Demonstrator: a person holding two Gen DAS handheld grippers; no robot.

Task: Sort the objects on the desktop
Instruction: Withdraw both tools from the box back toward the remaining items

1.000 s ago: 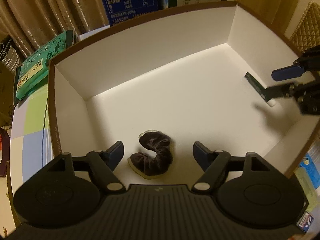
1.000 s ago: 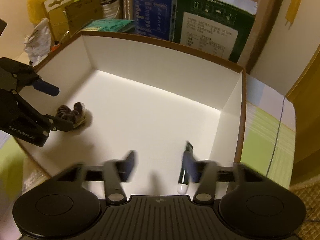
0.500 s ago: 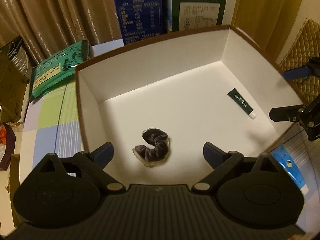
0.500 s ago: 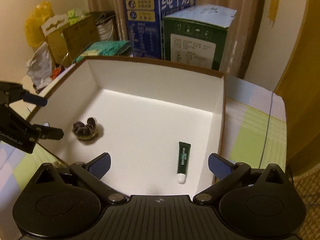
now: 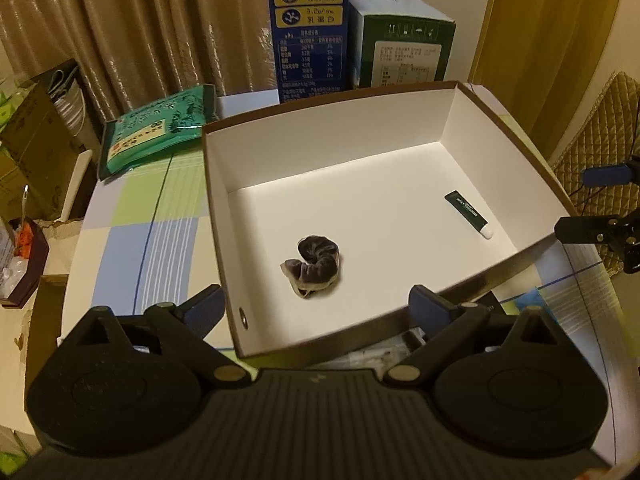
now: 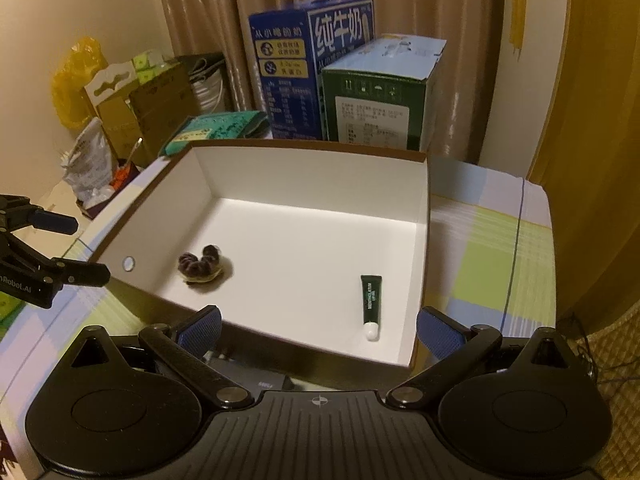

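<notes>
The white box [image 5: 332, 148] sits open on the checked tablecloth [image 5: 168, 216]. Inside, the dark scrunchie [image 5: 316, 266] curls left; the green tube [image 6: 371, 306] lies lengthwise, cap nearest. The left gripper [image 5: 314, 312] and right gripper [image 6: 318, 330] tilt downward above the near rim, jaws wide, empty.

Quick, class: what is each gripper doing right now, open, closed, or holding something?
Left gripper: open, holding nothing; the scrunchie lies in the box.
Right gripper: open, holding nothing; the green tube lies in the box.
</notes>
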